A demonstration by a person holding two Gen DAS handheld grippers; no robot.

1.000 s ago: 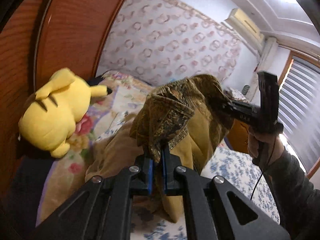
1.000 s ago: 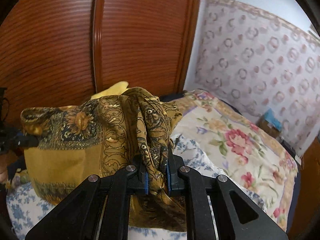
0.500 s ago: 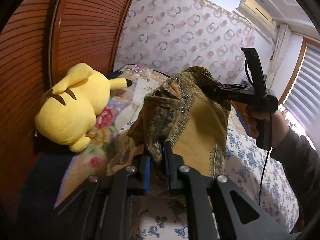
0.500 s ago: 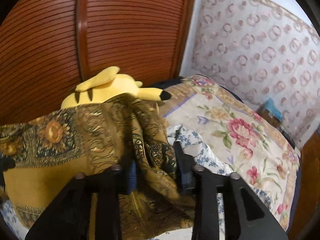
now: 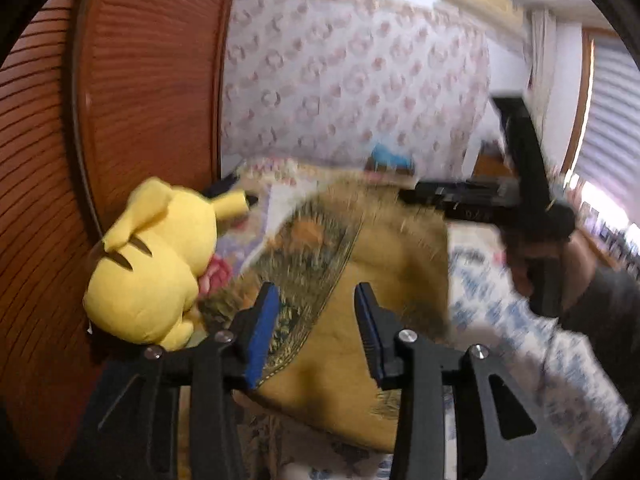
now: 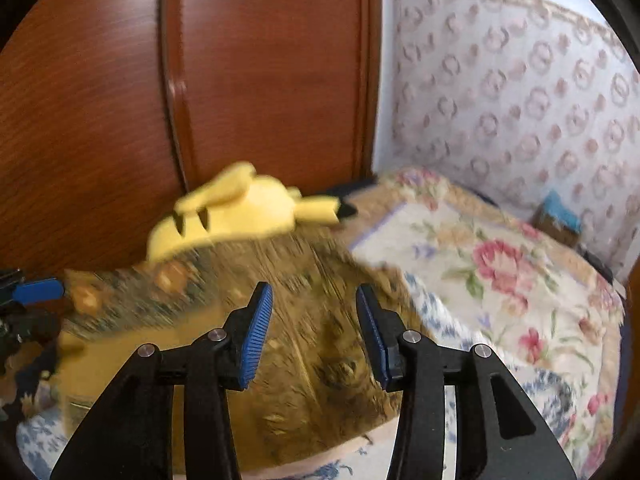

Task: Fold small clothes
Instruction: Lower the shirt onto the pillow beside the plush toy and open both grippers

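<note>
On the flower-printed bedspread [image 6: 500,280], against the reddish slatted wooden wardrobe door [image 6: 260,80]: one small mustard-yellow cloth with a dark paisley border [image 6: 312,340], lying slack and partly draped across the blue-and-white floral sheet [image 5: 500,312], its outline blurred in both views. Left gripper [image 5: 316,320]: black frame, blue ribbed pads, jaws opening, standing apart with the cloth behind and below the gap and neither pad pressing it. Right gripper [image 6: 314,328]: same build, jaws likewise opening and apart, the cloth spread under the gap and not pinched; in the left wrist view its frame reaches over the cloth's far edge, held by a hand [image 5: 560,264] in a dark sleeve. Neighbouring item: yellow plush toy with black-tipped ears [image 5: 160,256], just beside the cloth's bordered edge, possibly touching it. Condition of fold: judged unfinished; the cloth looks rumpled, edges not aligned. Risks noted: released fabric this light may slump and undo whatever crease was laid; the bordered edge may settle on the plush toy and lie uneven; a fresh grasp on a bunched part could pick up two layers and twist the piece; a low pinch could catch the sheet beneath and drag it along. Exact corner positions cannot be told through the blur.
</note>
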